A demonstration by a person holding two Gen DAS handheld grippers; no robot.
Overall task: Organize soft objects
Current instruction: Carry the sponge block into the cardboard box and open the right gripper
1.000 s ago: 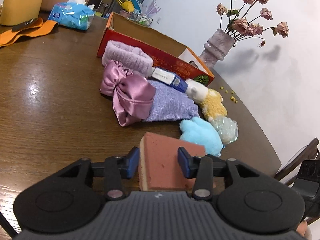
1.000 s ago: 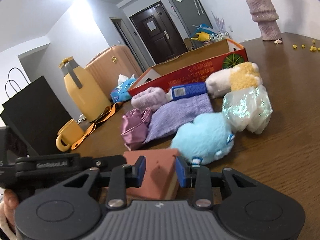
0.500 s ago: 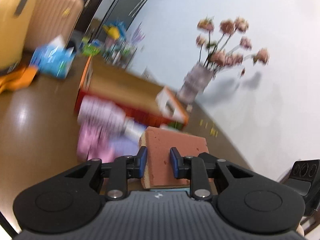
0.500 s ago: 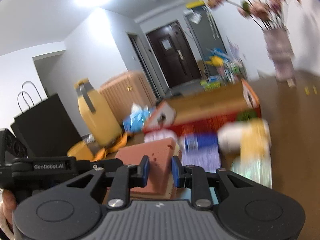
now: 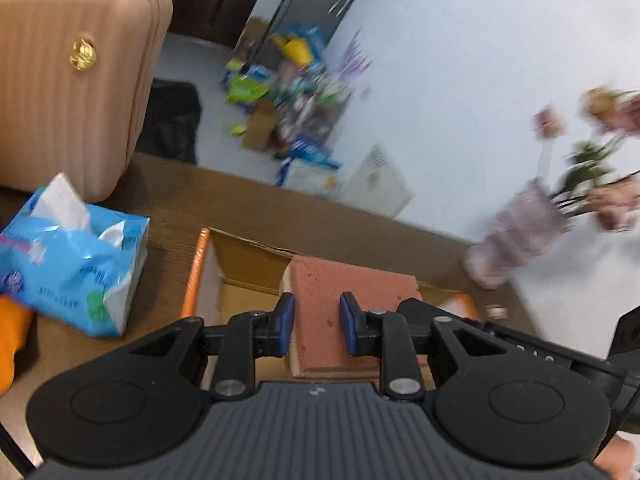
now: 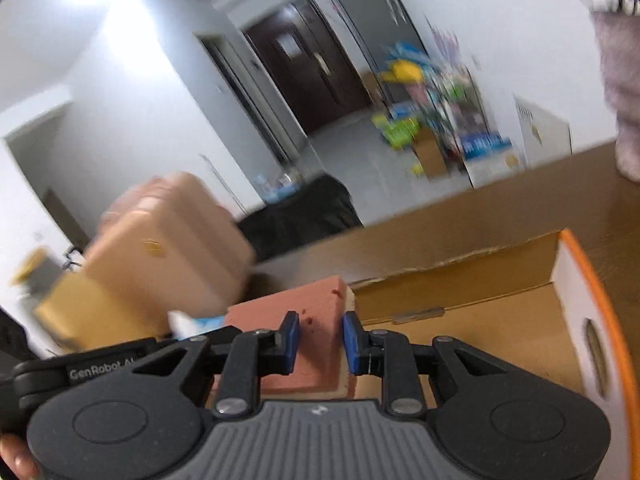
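A reddish-brown sponge block (image 5: 352, 300) is held between both grippers at once. My left gripper (image 5: 316, 324) is shut on one end of it. My right gripper (image 6: 318, 340) is shut on the other end, where the sponge (image 6: 304, 316) shows between the blue pads. The sponge hangs over the open cardboard box (image 5: 244, 268), whose brown inside and orange rim (image 6: 592, 280) lie just below and beyond it. The other soft objects are out of view.
A blue tissue pack (image 5: 72, 256) lies on the brown table left of the box. A pink suitcase (image 5: 68, 72) stands behind it. A vase of dried flowers (image 5: 520, 240) stands at the right, blurred. An orange strap (image 5: 12, 332) lies at the far left.
Both grippers closed on the sponge, lifted it off the table and carried it forward over the open box. The pile of soft objects has dropped out of view.
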